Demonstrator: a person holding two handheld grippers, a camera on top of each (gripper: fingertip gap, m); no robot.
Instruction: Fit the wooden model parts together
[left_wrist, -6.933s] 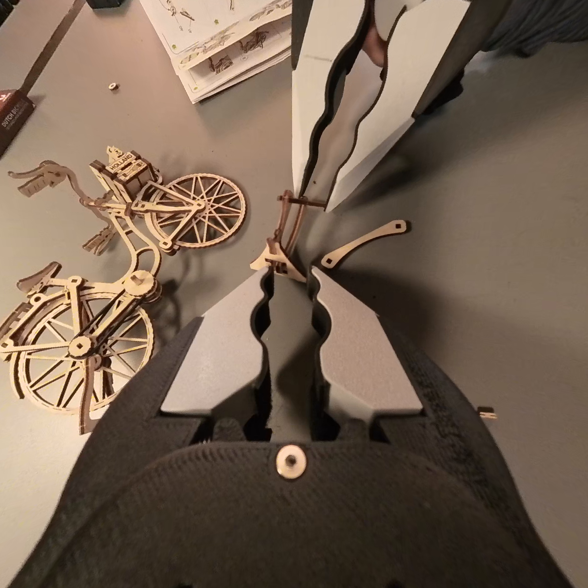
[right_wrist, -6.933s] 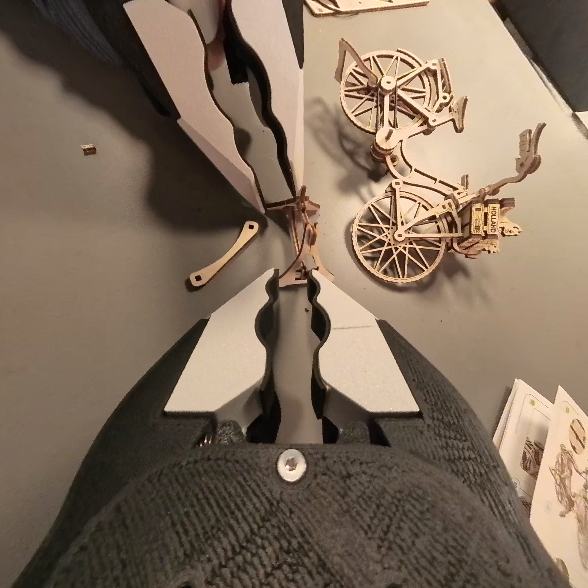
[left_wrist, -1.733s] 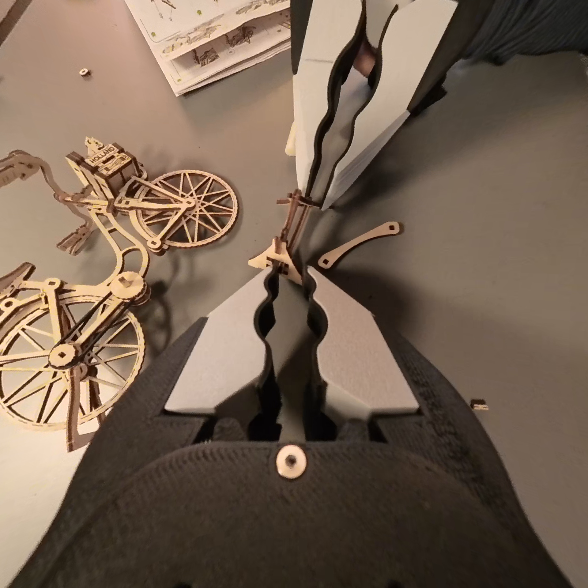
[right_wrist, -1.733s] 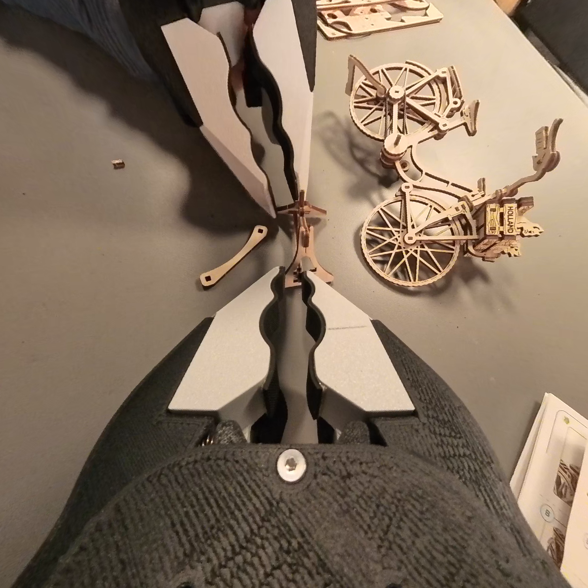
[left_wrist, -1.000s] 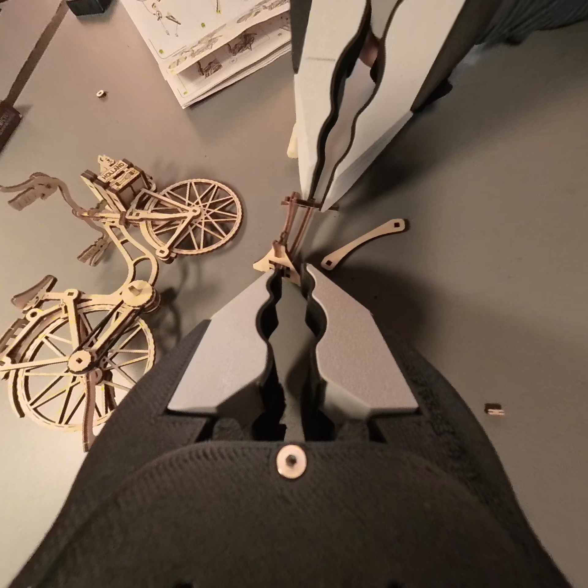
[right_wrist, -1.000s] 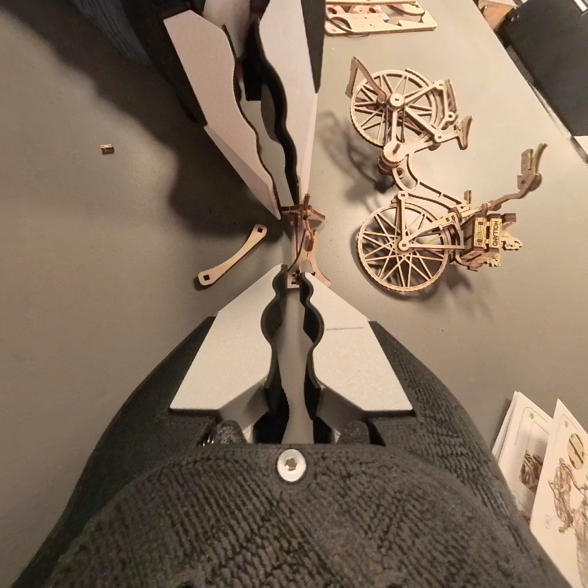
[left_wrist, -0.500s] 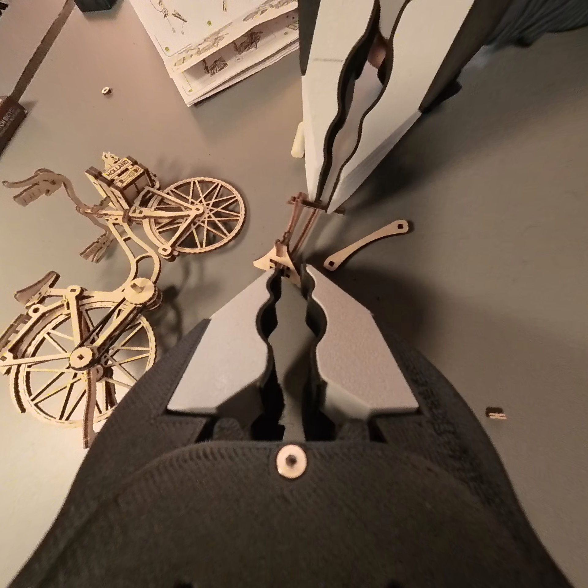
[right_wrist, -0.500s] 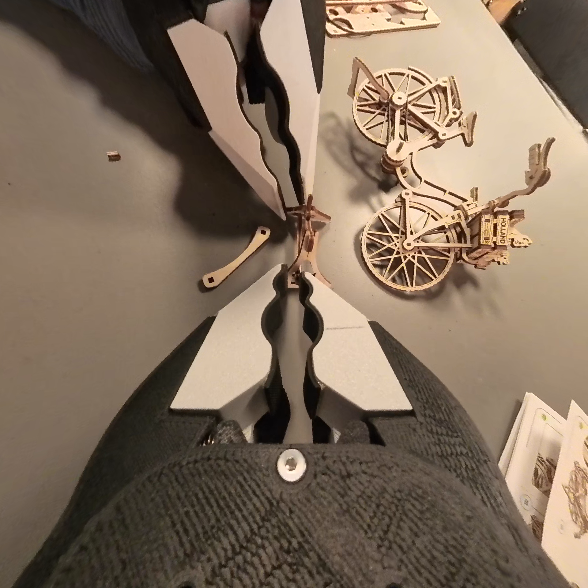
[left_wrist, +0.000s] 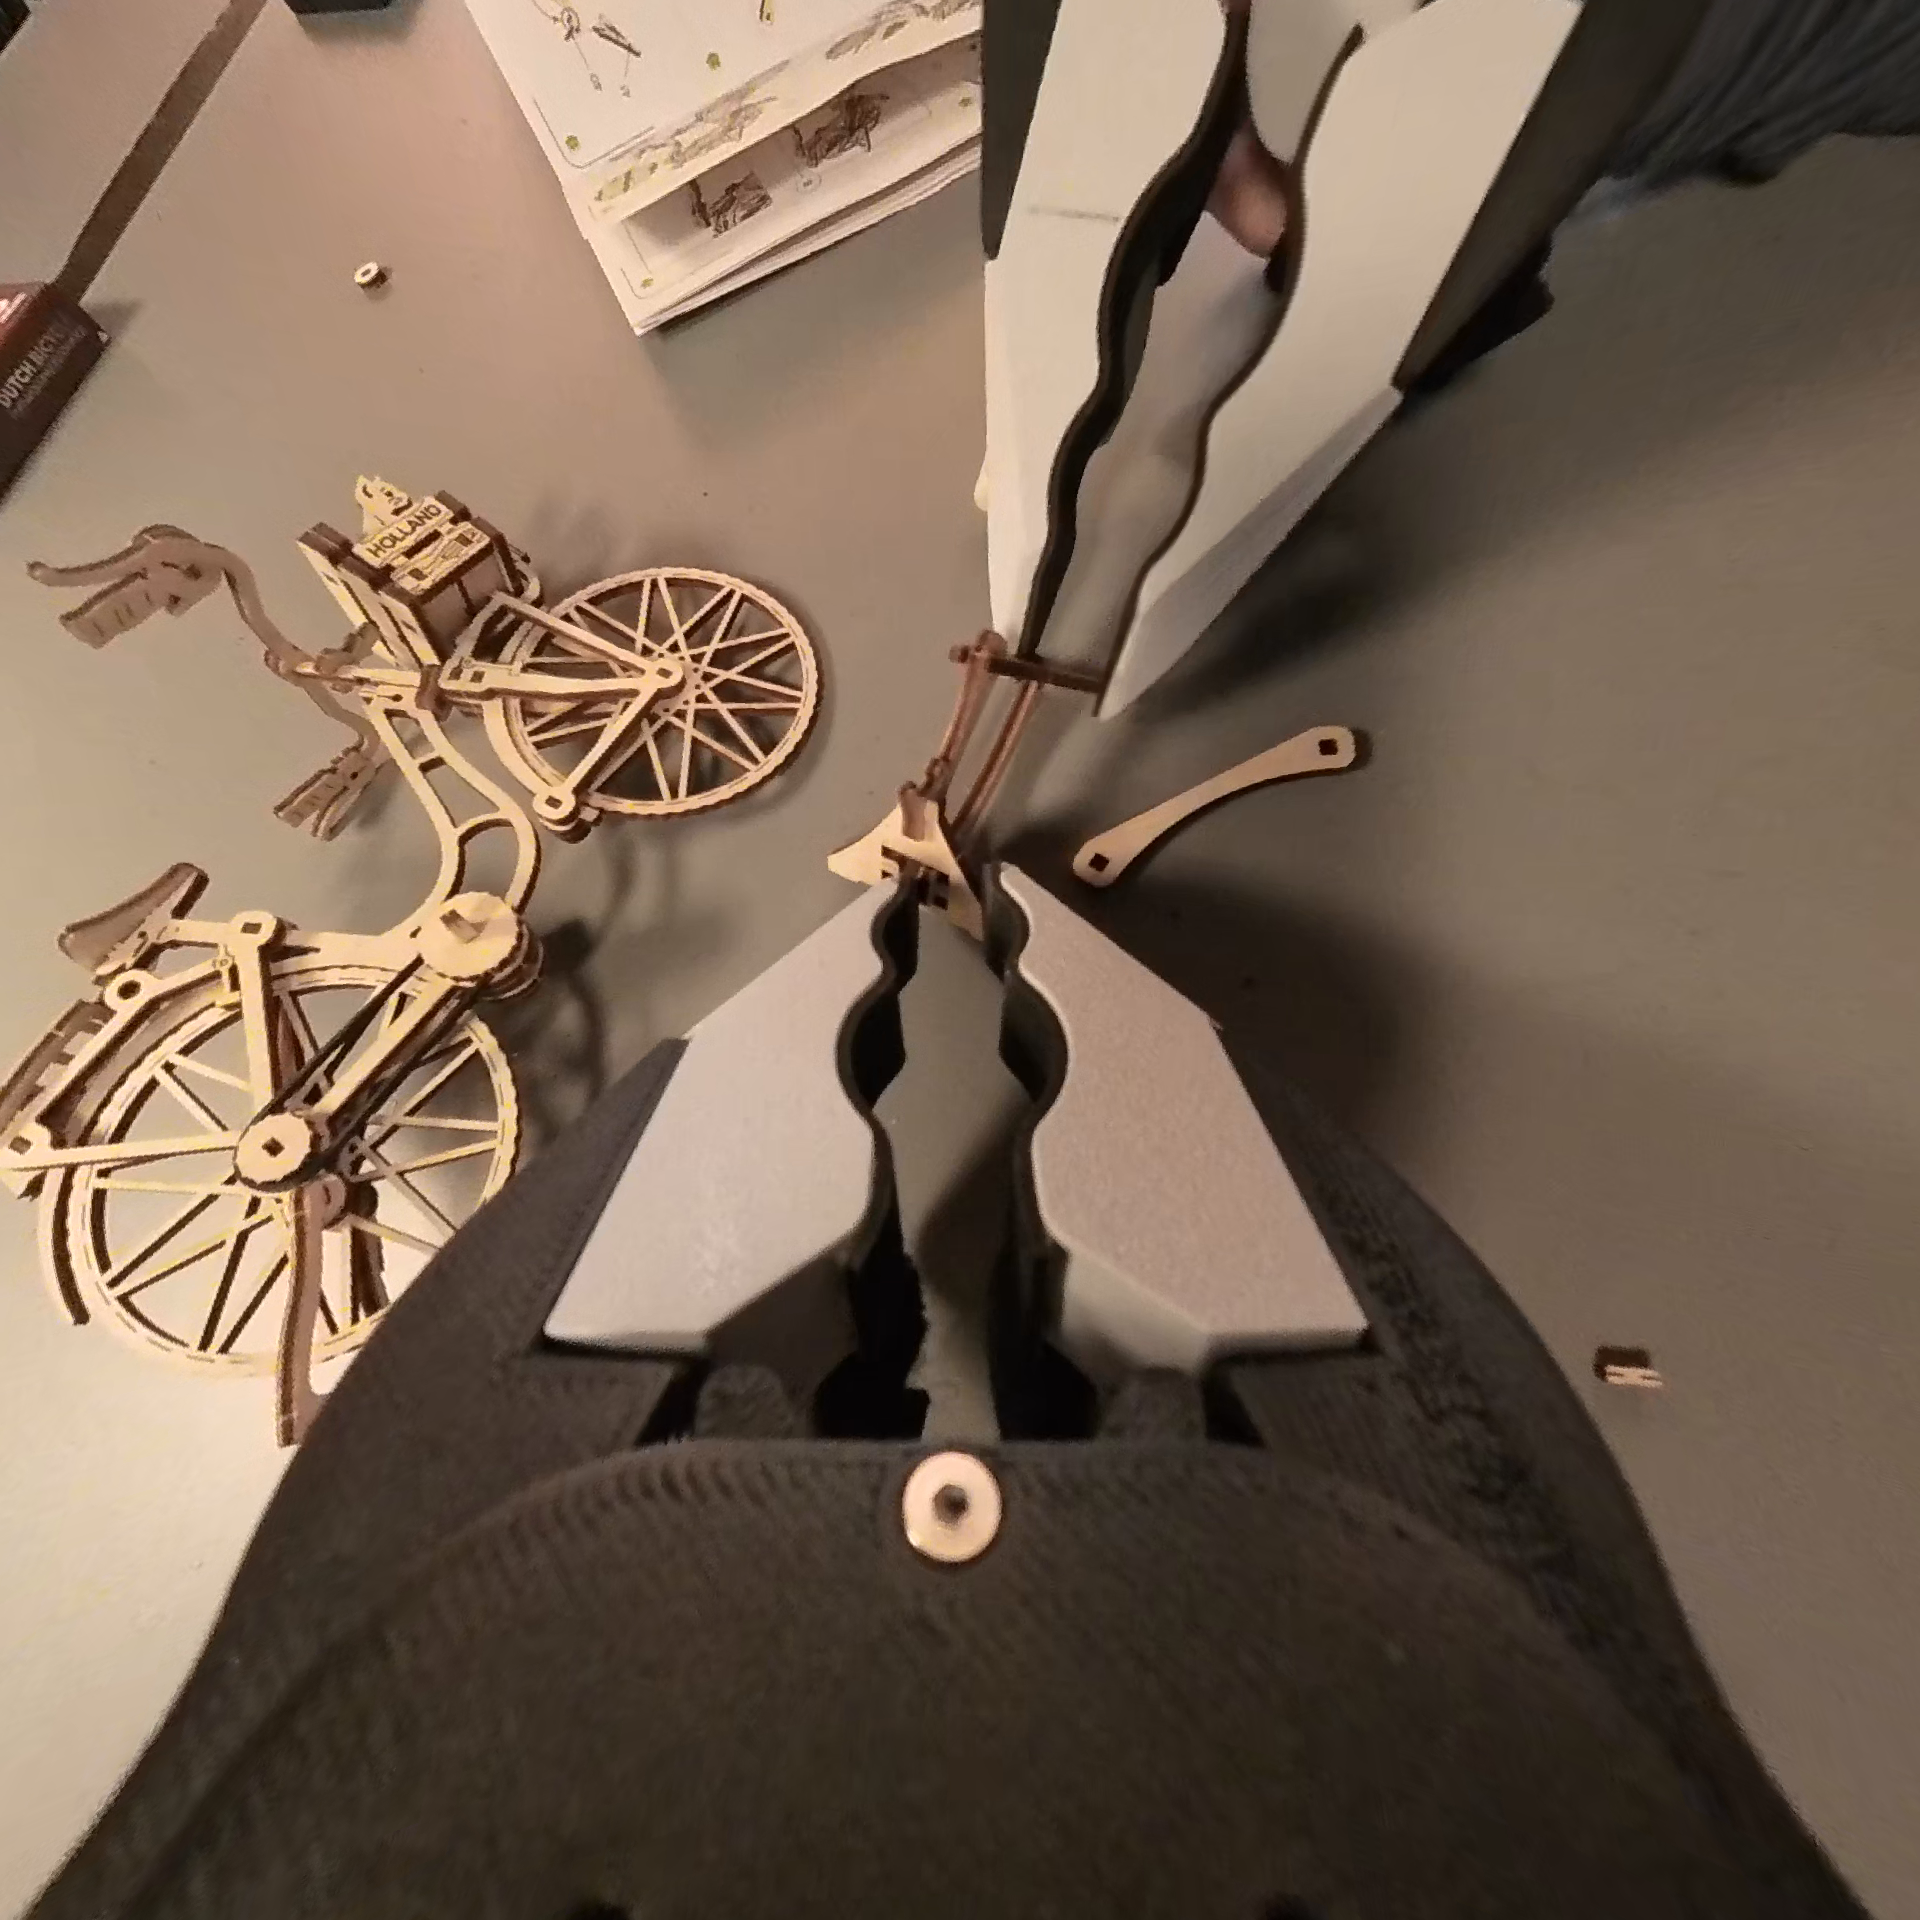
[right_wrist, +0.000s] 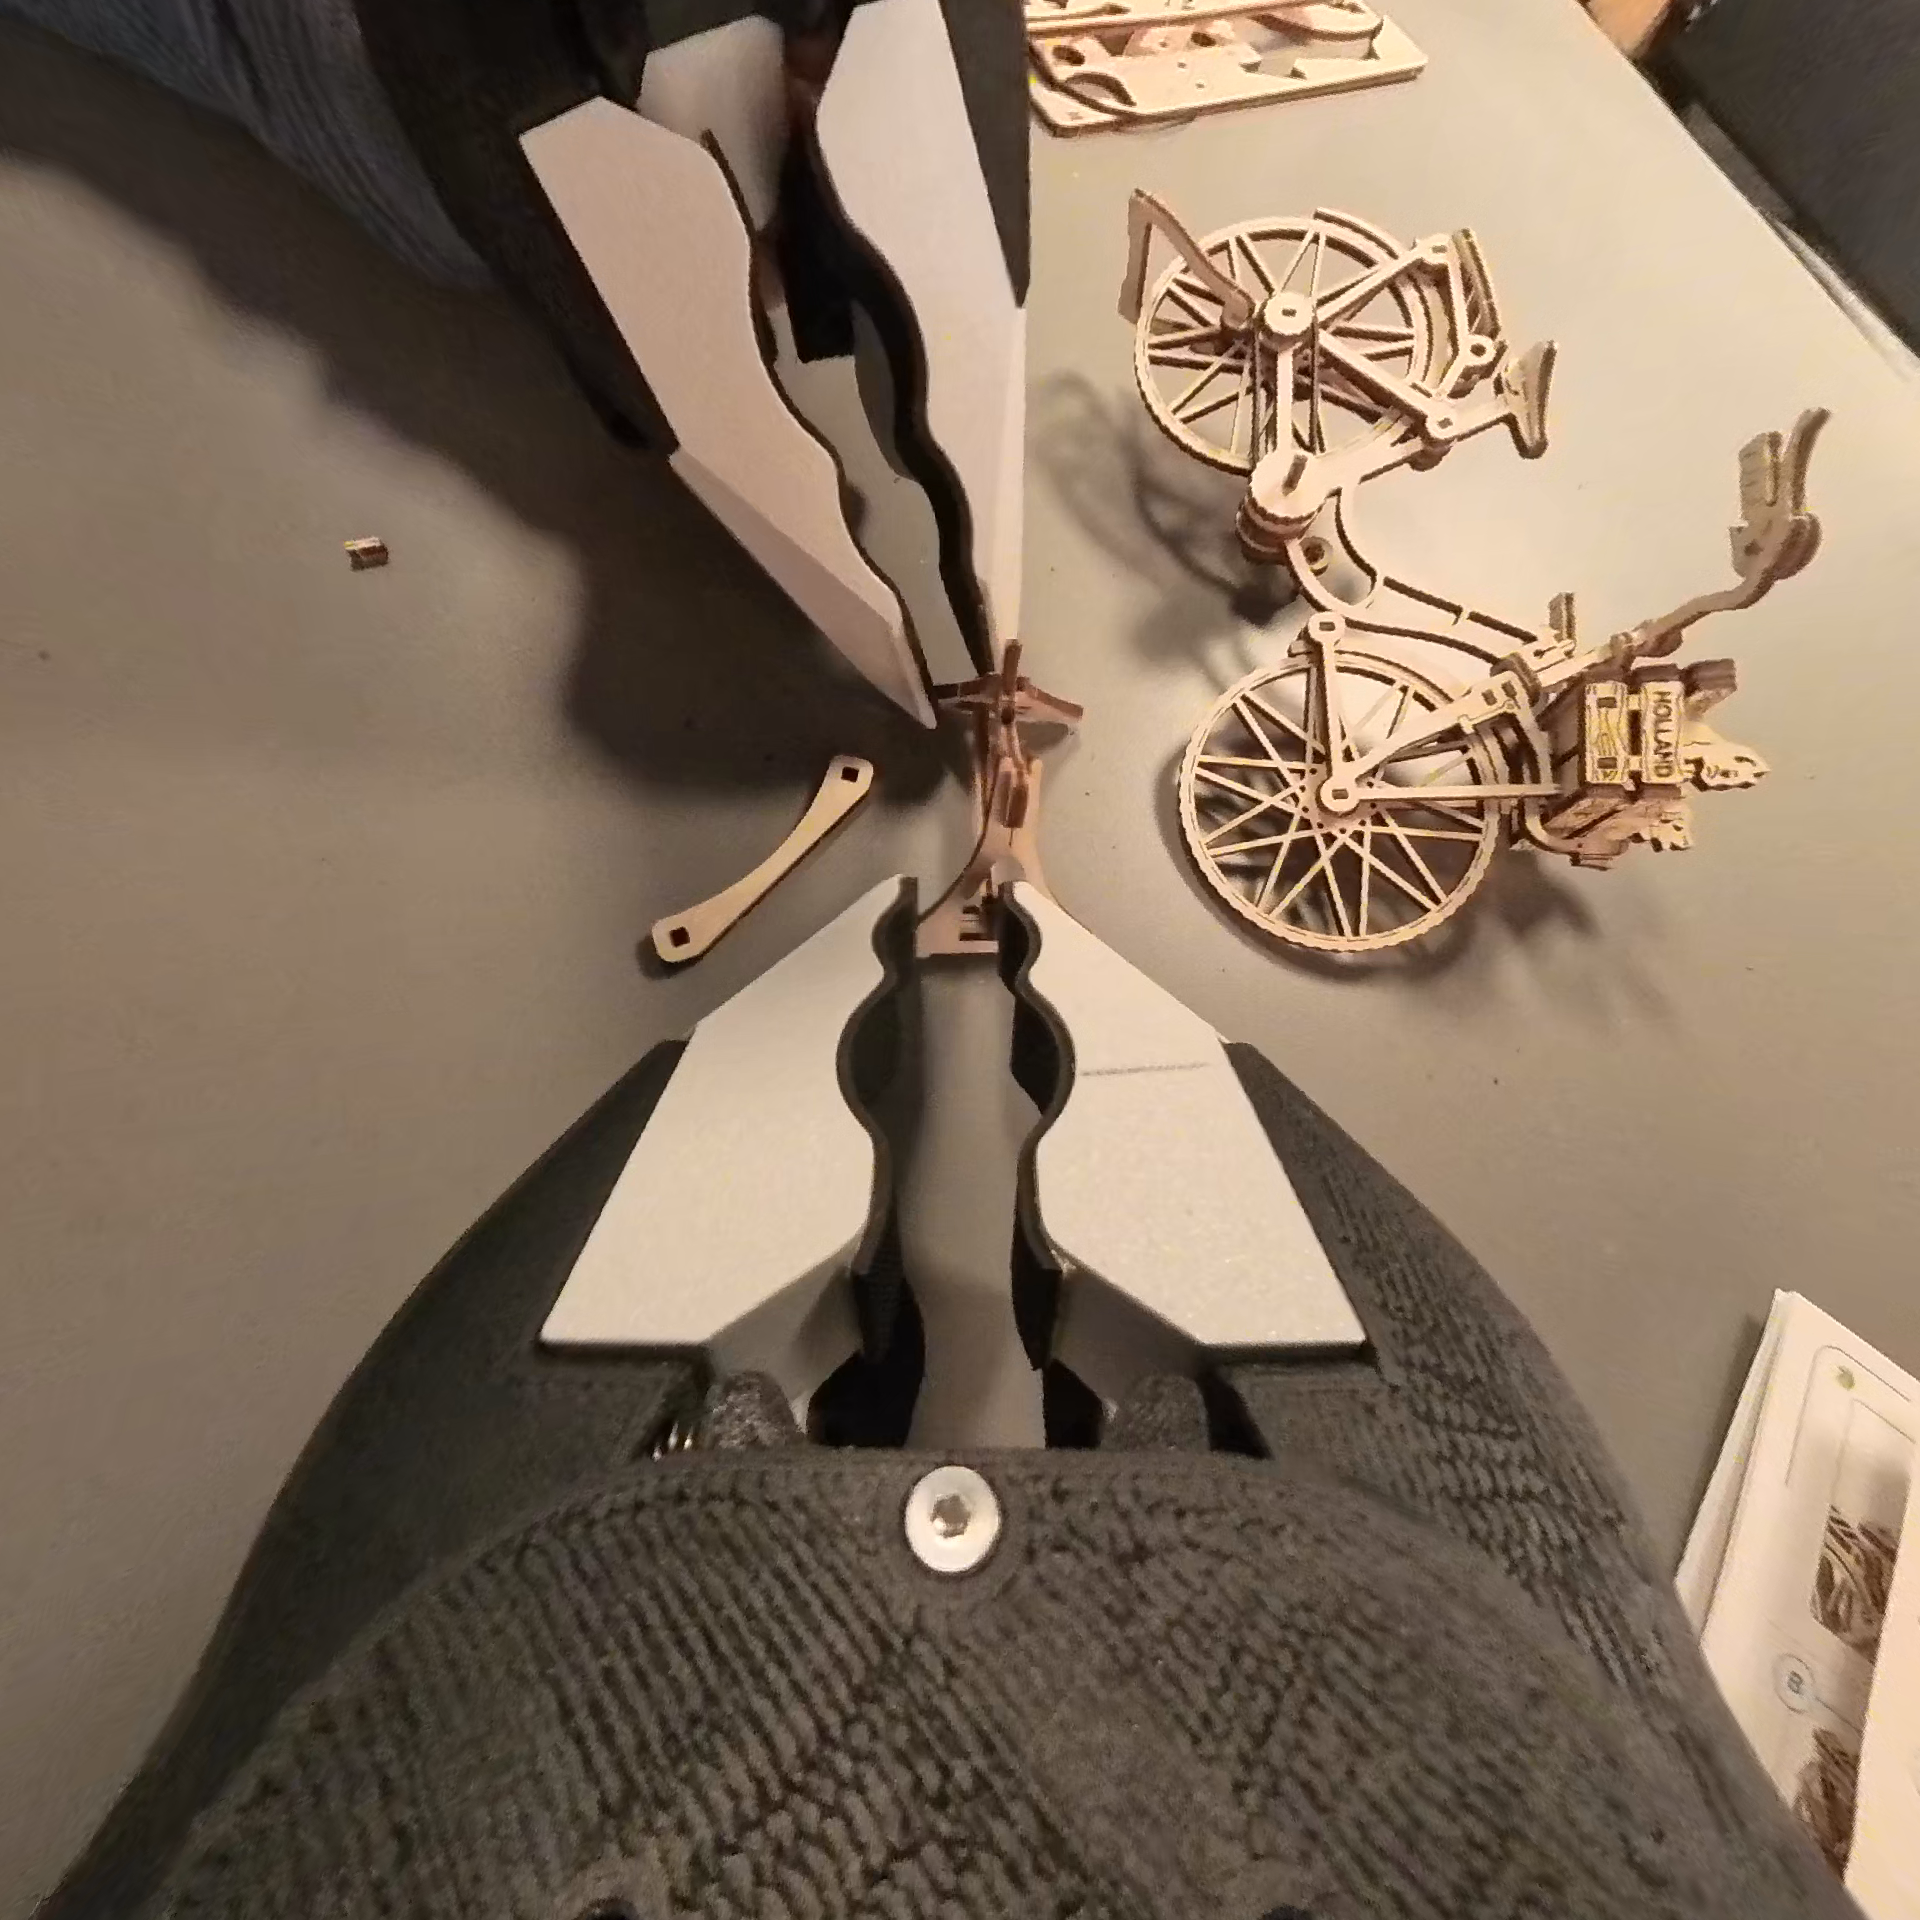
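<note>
On the left of the left wrist view the wooden bicycle (left_wrist: 343, 935) lies flat on the grey table (left_wrist: 1558, 1039), and bare table stays open on the right. Between our two grippers stands the small wooden frame piece (left_wrist: 956, 790). We close the left gripper (left_wrist: 951, 894) on its lower, wider end, and the right gripper (right_wrist: 961, 899) seems to pinch the other end, though there the view is poor. Just beside it lies a curved wooden strip (left_wrist: 1216, 805), and farther off the instruction sheets (left_wrist: 769, 135).
</note>
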